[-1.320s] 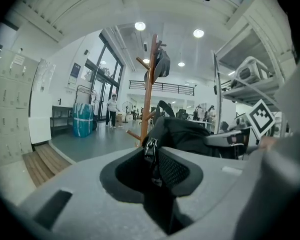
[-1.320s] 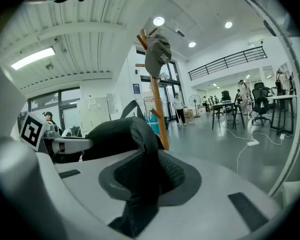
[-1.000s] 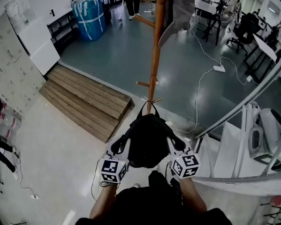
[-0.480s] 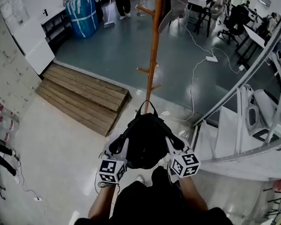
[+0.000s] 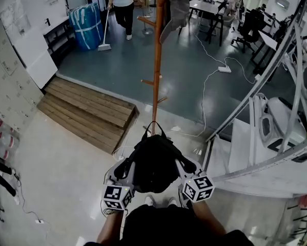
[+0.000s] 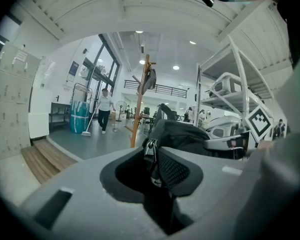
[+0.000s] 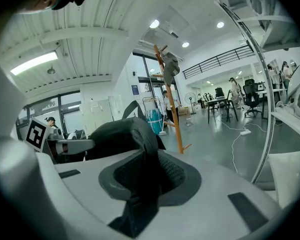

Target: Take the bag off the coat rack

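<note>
The black bag (image 5: 152, 163) hangs free of the orange wooden coat rack (image 5: 156, 60), held between both grippers close to the person's body. My left gripper (image 5: 123, 169) is shut on a strap with a zipper pull at the bag's left side; the left gripper view shows that strap (image 6: 152, 156) pinched in the jaws (image 6: 156, 176). My right gripper (image 5: 187, 164) is shut on a black strap at the bag's right side, and the right gripper view shows this strap (image 7: 147, 159) running through the jaws (image 7: 142, 184). The bag's top loop (image 5: 154, 127) points toward the rack's foot.
A grey garment (image 5: 175, 9) still hangs high on the rack. A wooden step platform (image 5: 86, 111) lies to the left, metal shelving (image 5: 261, 137) to the right. A person with a broom (image 5: 121, 1) sweeps the grey floor behind; a cable and power strip (image 5: 225, 69) lie there.
The bag and both grippers have drawn back from the rack pole, which now stands farther off. The sweeping person has come further into view at the top.
</note>
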A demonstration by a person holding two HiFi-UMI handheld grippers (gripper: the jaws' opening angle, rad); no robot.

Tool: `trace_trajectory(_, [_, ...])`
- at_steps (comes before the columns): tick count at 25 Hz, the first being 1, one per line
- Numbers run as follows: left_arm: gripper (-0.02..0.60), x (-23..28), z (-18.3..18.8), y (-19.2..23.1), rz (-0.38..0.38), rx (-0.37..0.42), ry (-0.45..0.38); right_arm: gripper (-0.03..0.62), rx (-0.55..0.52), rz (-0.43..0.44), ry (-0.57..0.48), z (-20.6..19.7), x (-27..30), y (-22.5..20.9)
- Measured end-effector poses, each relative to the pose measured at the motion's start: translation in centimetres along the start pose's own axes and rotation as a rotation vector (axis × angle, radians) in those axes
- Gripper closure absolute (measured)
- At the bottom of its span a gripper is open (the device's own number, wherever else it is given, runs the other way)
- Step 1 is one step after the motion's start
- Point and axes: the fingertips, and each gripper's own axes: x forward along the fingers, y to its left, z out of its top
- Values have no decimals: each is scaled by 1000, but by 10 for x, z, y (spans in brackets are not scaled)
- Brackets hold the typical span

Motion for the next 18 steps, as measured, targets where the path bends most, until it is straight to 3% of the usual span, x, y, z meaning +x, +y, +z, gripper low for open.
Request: trace_trajectory(18, [489,-4,-18,-82,37,-30,6,516,-9,46,6,-8,-67,-47])
